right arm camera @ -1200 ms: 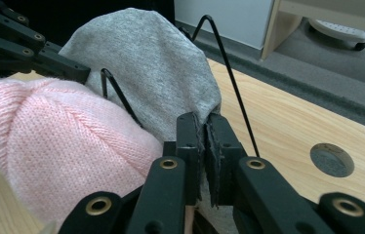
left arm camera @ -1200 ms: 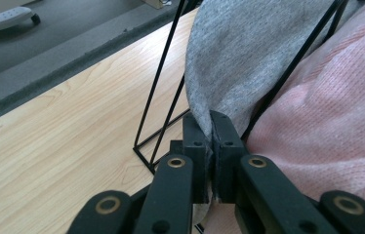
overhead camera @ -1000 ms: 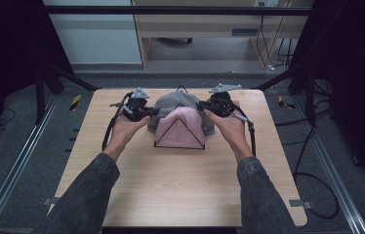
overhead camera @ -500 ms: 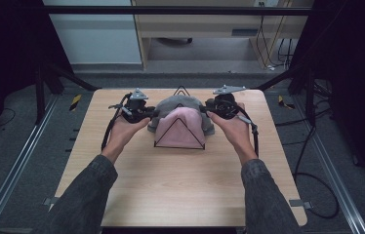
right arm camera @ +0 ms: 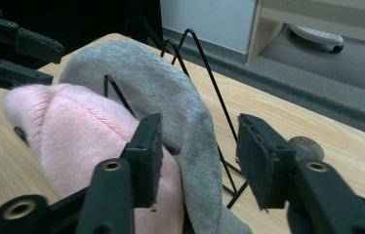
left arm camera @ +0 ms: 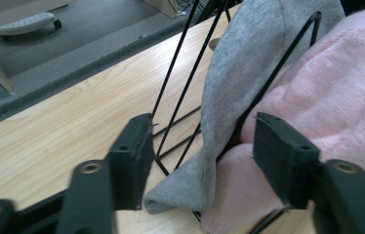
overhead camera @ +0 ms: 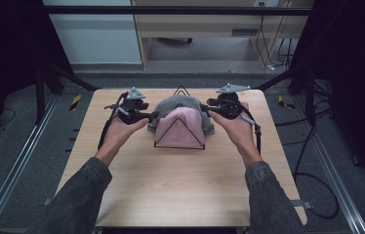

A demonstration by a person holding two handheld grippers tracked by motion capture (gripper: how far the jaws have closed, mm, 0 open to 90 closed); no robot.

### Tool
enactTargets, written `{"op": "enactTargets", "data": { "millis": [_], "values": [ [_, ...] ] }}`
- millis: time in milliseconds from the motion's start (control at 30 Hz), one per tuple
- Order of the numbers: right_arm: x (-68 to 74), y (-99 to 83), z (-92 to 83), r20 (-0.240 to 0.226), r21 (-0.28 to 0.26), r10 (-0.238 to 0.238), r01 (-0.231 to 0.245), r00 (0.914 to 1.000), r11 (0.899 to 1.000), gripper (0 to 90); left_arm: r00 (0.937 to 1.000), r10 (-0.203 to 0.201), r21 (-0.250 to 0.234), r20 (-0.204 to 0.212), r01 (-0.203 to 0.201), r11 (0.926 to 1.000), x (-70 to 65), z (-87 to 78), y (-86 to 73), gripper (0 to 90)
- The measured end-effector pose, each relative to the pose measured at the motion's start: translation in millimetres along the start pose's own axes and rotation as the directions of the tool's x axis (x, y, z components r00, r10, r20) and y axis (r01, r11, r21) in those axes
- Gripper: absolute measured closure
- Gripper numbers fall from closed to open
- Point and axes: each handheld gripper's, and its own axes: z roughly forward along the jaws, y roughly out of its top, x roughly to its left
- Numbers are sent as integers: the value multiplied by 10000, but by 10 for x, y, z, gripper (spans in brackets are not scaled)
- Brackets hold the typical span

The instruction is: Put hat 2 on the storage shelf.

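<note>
A black wire rack (overhead camera: 179,146) of triangular loops stands at the table's far middle. A grey knit hat (overhead camera: 175,103) is draped over its back loops and a pink knit hat (overhead camera: 180,127) over the front one. My left gripper (overhead camera: 147,117) is at the rack's left side. Its jaws have just been opening, and the grey hat's hem (left arm camera: 190,195) lies loose between them, beside the pink hat (left arm camera: 336,97). My right gripper (overhead camera: 205,109) is at the rack's right side. Its jaws have also just been opening, with the grey hat's edge (right arm camera: 195,136) between the pads, which do not press on it.
The wooden table (overhead camera: 180,190) is bare in front of the rack. A small round plug (right arm camera: 305,144) sits in the tabletop close to the right gripper. Cables trail from both grippers over the table. Behind the table is a floor strip and a wooden cabinet (overhead camera: 210,24).
The jaws of both grippers have spread apart at the grey hat's edges. Both hands have stayed nearly in place, and the hats still hang on the rack.
</note>
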Motion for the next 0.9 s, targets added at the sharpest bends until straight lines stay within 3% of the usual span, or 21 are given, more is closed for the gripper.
{"op": "enactTargets", "data": {
  "millis": [200, 367, 500, 633, 733, 833, 900],
  "values": [
    [79, -3, -105, 117, -207, -75, 77, 9999, 9998, 404, 9999, -85, 105, 96, 84, 9999, -64, -165, -48, 195],
    [159, 18, -253, 222, -232, -283, 288, 9994, 9993, 268, 9990, 260, 216, 356, -268, 9994, -157, -385, -178, 70],
    [219, -28, -442, 317, -311, -372, 382, 9988, 9988, 200, 9974, 415, 144, 584, -424, 9990, -210, -546, -369, 49],
    [248, -173, -594, 428, -103, -365, 369, 9984, 9993, 139, 9959, 651, 545, 628, -686, 9962, -270, -623, -616, 43],
    [254, -311, -665, 597, 115, -409, 403, 9974, 9991, 120, 9940, 639, 816, 884, -711, 9941, -312, -657, -805, 45],
    [252, -473, -715, 625, 313, -416, 397, 9972, 9987, 106, 9924, 776, 1230, 959, -891, 9884, -331, -674, -981, 54],
    [246, -607, -739, 576, 471, -362, 335, 9977, 9983, 99, 9939, 572, 1327, 944, -695, 9887, -334, -667, -1124, 54]
  ]
}}
